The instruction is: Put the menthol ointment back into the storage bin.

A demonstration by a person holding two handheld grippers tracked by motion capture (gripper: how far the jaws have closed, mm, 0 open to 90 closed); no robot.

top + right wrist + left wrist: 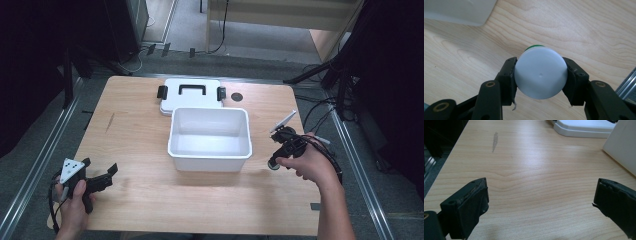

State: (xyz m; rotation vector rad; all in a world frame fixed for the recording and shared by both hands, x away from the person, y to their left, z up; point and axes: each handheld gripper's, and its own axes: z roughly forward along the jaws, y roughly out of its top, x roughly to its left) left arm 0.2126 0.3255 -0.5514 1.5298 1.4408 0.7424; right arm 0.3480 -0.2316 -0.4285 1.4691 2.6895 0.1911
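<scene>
Near the counter's right edge, the right gripper held a small bottle's smooth white cap between its jaws, probably light, stiff and a little slippery, while the left gripper stood wide apart, empty.

High view: counter evenly lit from overhead, surroundings fall to near black at both sides. Soft shadow under the white bin. Left gripper view: broad pale glare band across the wood, near fingers soft. Right gripper view: white cap bright, slightly washed out; wood grain sharp, corners soft.
</scene>
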